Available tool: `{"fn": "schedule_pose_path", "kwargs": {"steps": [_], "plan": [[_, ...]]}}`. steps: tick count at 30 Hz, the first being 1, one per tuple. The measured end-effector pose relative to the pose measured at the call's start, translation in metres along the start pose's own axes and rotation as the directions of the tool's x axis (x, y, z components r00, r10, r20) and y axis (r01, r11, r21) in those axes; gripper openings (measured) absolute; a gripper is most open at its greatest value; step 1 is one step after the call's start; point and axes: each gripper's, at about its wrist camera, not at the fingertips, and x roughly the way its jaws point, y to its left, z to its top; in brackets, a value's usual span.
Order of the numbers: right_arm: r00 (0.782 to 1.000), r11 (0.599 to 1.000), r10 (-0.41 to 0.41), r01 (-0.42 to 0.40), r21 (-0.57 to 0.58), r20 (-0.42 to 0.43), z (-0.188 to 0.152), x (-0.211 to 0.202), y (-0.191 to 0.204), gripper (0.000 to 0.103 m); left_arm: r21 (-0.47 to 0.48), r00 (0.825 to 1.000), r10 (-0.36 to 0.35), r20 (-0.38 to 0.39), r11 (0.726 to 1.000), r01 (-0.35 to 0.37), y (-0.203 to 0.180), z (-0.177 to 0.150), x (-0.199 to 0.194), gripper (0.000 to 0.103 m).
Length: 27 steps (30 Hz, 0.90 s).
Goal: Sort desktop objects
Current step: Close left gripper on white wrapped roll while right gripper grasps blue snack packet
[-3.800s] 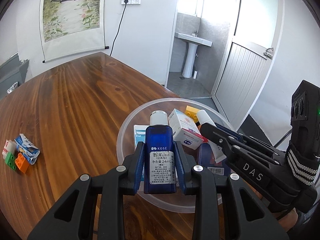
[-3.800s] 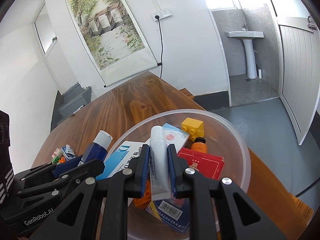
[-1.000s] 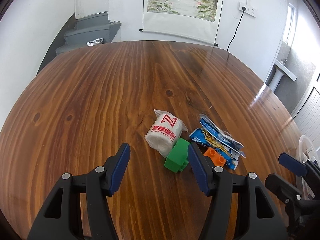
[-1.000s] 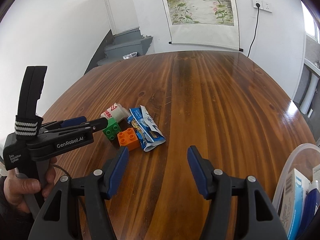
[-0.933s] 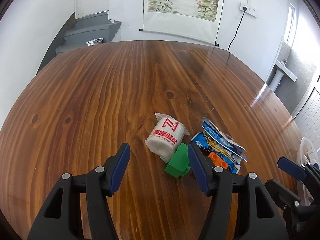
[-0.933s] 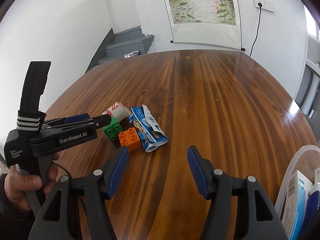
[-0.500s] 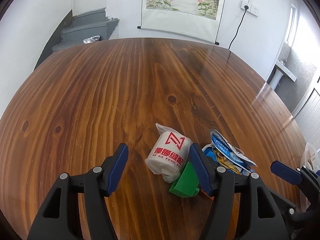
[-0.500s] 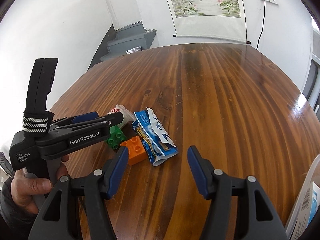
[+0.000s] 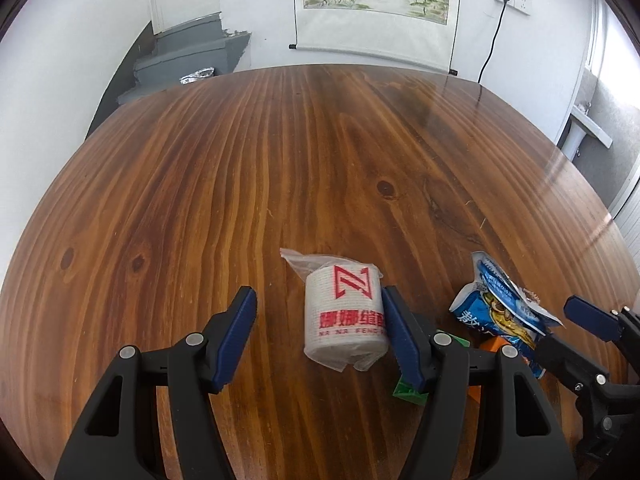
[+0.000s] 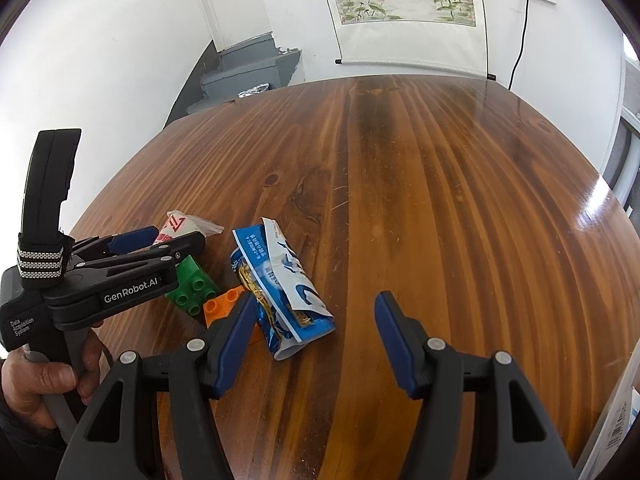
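On the wooden table (image 9: 280, 168), items listed left to right:

Left gripper (image 9: 320, 340): my left-hand tool; its fingers stand spread wide, pinching nothing. The blue pads flank the white roll, the right pad just beside the roll's edge; I cannot tell whether it touches.

White roll (image 9: 344, 316): wrapped in clear film, red print facing up, lying on its side between the left pads, nearer the 3 o'clock pad.

Green brick (image 10: 192, 284): at 4 o'clock from the roll, mostly hidden under my left tool's right finger in the left wrist view; studs up in the right wrist view.

Orange brick (image 10: 226, 304): touching the green brick at its 4 o'clock side, partly covered by my right tool's left pad.

Blue snack packet (image 10: 280, 284): crumpled, lying just beside the orange brick at its 3 o'clock side.

Right gripper (image 10: 316, 332): my right-hand tool; fingers spread wide, empty. The packet's lower end lies between the pads, toward the 9 o'clock pad.

Clear container edge (image 10: 616, 412): at 4 o'clock in the right wrist view, a printed box inside.
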Motion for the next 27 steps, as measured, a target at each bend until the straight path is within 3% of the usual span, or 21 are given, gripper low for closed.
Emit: {"fn": "schedule_pose_path", "kwargs": {"steps": [11,17,27], "plan": [[1.0,0.996,0.009,-0.011,-0.094,-0.018,0.007,0.016,0.016,0.066,-0.035,0.999,0.02,-0.026,0.999,-0.02,0.011,-0.003,0.007,0.067],[0.999,0.996,0.034,-0.037,-0.08,-0.032,0.011,0.019,0.011,0.065,-0.036,0.999,0.042,-0.012,0.998,-0.042,0.014,-0.005,0.007,0.067],[0.999,0.991,-0.017,0.012,-0.135,-0.036,0.009,0.024,0.022,0.062,-0.009,1.0,0.022,0.006,1.0,-0.022,0.009,-0.006,0.005,0.049]]}}
